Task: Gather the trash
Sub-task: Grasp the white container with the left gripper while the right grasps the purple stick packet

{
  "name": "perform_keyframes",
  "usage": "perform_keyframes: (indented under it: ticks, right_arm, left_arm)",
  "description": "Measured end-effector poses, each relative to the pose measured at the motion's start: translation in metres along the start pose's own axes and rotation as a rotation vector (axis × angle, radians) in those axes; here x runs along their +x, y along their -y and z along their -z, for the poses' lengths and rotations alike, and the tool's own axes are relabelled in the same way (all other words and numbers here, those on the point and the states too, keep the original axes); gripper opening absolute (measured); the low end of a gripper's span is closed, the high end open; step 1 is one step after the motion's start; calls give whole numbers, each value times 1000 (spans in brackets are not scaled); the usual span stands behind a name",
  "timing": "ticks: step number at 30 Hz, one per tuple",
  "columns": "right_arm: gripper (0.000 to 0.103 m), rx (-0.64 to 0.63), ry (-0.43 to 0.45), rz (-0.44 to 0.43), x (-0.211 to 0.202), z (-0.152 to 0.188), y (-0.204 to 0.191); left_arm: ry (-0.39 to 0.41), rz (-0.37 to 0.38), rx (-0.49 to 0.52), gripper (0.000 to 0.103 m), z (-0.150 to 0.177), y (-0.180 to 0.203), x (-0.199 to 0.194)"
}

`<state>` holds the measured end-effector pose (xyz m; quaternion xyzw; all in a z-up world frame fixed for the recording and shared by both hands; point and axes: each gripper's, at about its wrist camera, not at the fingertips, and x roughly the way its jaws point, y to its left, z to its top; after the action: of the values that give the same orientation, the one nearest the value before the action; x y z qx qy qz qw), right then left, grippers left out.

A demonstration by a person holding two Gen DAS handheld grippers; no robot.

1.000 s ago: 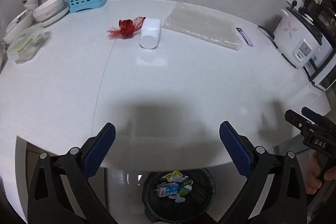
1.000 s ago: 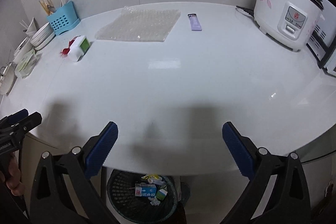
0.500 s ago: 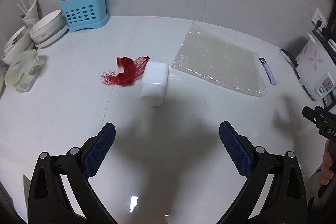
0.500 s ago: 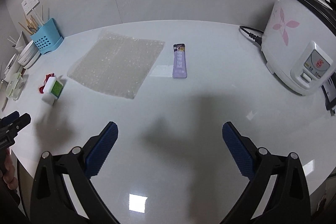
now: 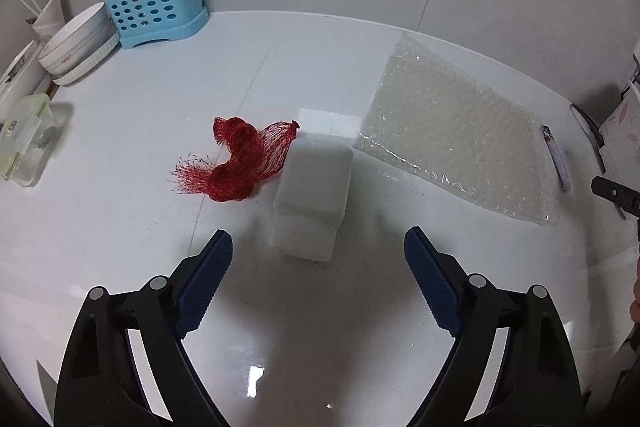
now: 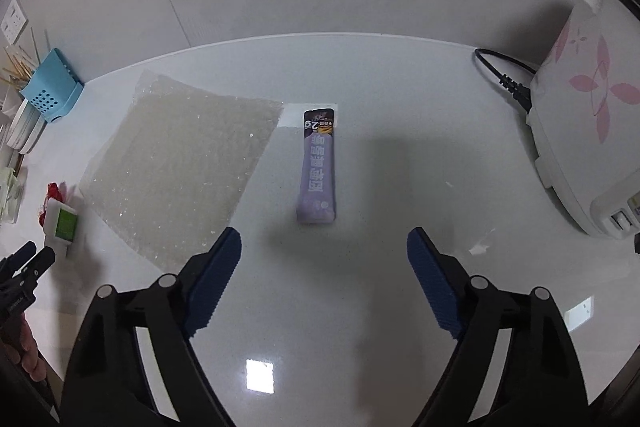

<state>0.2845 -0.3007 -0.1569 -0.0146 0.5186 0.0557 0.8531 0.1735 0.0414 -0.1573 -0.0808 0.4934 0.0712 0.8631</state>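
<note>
A white carton (image 5: 314,187) lies on its side on the white table (image 5: 120,227), with a red mesh net (image 5: 244,161) touching its left side. My left gripper (image 5: 318,259) is open and empty, just short of the carton. A sheet of bubble wrap (image 5: 456,135) lies to the right; it also shows in the right wrist view (image 6: 180,167). A purple snack wrapper (image 6: 318,167) lies flat on the table. My right gripper (image 6: 324,255) is open and empty, just in front of the wrapper. The carton (image 6: 62,227) shows at far left there.
A blue utensil holder (image 5: 154,13), stacked bowls (image 5: 76,45) and a lidded container (image 5: 24,139) stand at the back left. A white rice cooker (image 6: 588,131) with a black cord (image 6: 504,75) stands at the right.
Both grippers have moved forward over the table from its front edge. The left has closed in on the carton, the right on the purple wrapper. The trash basket below has left view.
</note>
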Motion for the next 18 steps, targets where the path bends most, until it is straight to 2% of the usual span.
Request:
perform_keyframes:
  ticks: [8, 10, 12, 18]
  right_arm:
    - [69, -7, -58, 5, 31, -21, -1]
    - [63, -1, -74, 16, 40, -24, 0]
    - [61, 13, -85, 24, 47, -27, 2]
    - [55, 30, -130, 25, 66, -36, 4]
  left_arm:
    - [-34, -14, 19, 74, -11, 4, 19]
    - [-36, -12, 18, 73, -13, 3, 22]
    - [-39, -17, 20, 70, -14, 4, 24]
    - [-63, -26, 19, 59, -16, 4, 31]
